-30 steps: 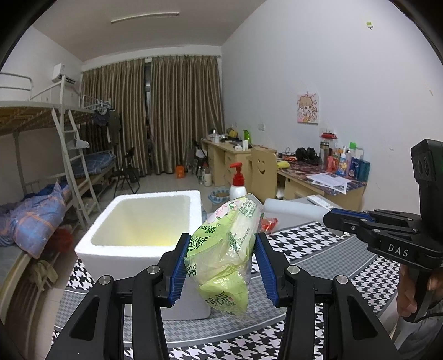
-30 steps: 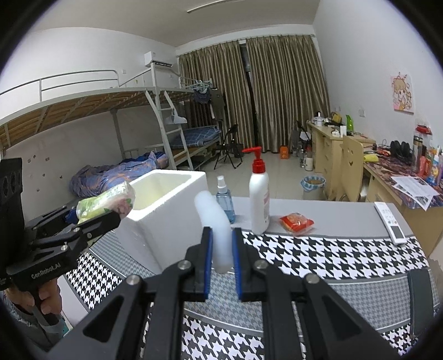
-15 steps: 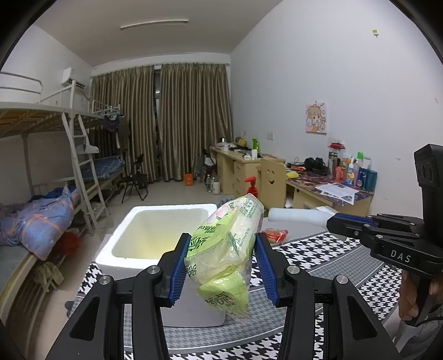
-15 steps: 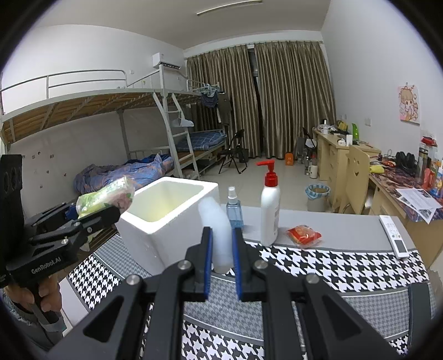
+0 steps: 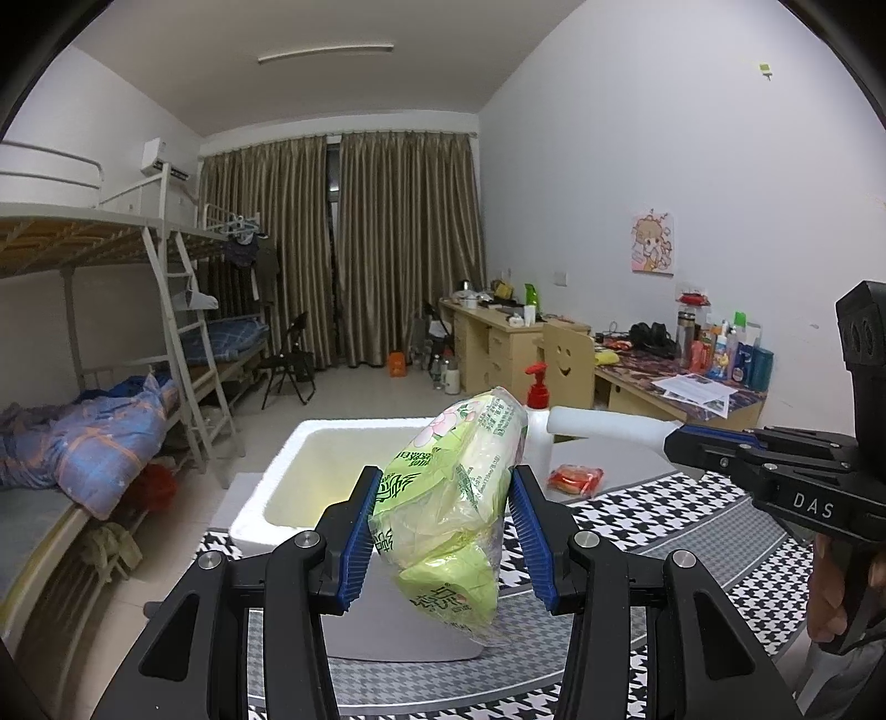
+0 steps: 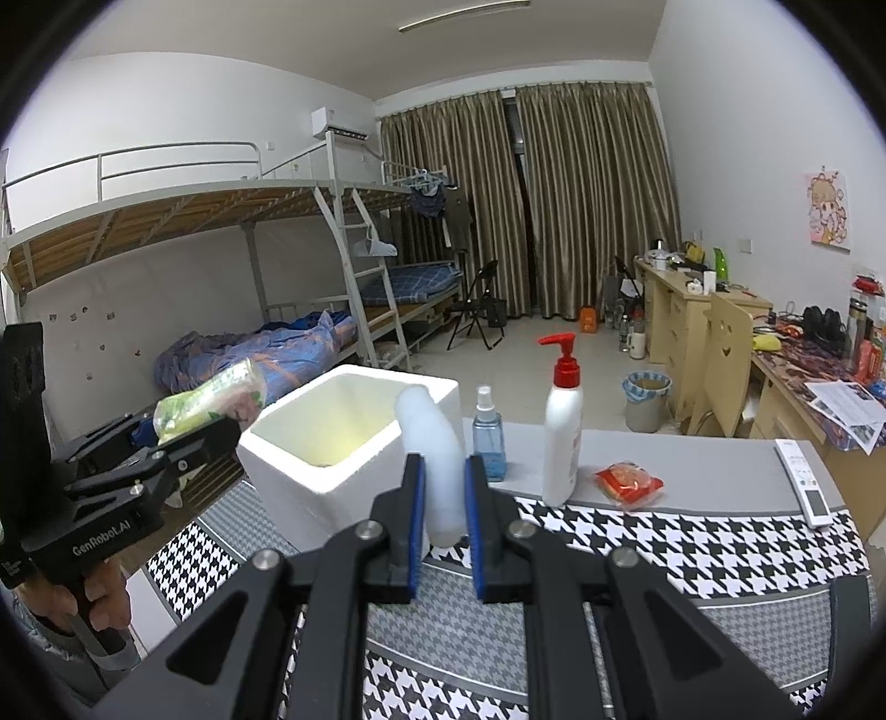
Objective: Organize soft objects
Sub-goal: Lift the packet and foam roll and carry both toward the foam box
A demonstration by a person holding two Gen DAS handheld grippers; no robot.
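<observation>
Green pack (image 5: 451, 498) pinched in left gripper (image 5: 443, 531), hanging tilted before foam box (image 5: 310, 471). White roll (image 6: 434, 459) clamped in right gripper (image 6: 443, 498), raised beside box, both grippers angled slightly down.

The tissue pack (image 5: 454, 498) wears glossy, crinkled plastic film. The box (image 6: 332, 437) at its ten o'clock is matt white foam, finely grainy. A woven houndstooth cloth (image 6: 664, 543) covers the smooth grey tabletop (image 6: 692, 459).

White walls, drawn olive curtains (image 5: 404, 249) at 12 o'clock, white metal bunk bed (image 6: 232, 266) at 9, wooden desks (image 5: 498, 343) at 3, ceiling strip light (image 5: 325, 52) on.
</observation>
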